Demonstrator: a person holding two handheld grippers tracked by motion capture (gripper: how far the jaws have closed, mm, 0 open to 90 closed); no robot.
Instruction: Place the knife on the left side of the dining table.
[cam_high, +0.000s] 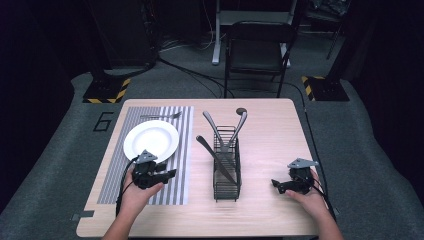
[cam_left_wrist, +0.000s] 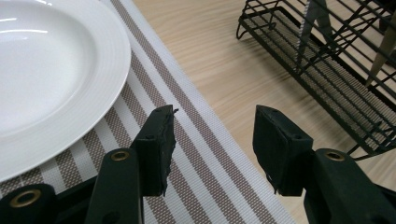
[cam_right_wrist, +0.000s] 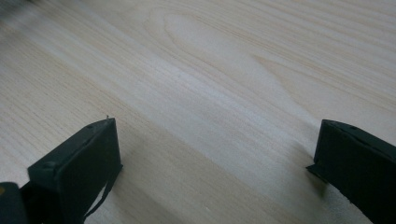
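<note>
Both forearms are bare with no sleeves, each hand carries a black gripper, the left gripper (cam_high: 171, 174) and the right gripper (cam_high: 274, 183), with a grey triangular plate on top, brass-coloured screws, square black jaws and a trailing black cable

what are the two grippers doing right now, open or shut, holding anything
Left gripper: open, nothing between its fingers, above the striped grey-and-white placemat.
Right gripper: open wide, empty, over the bare light wooden table.
</note>
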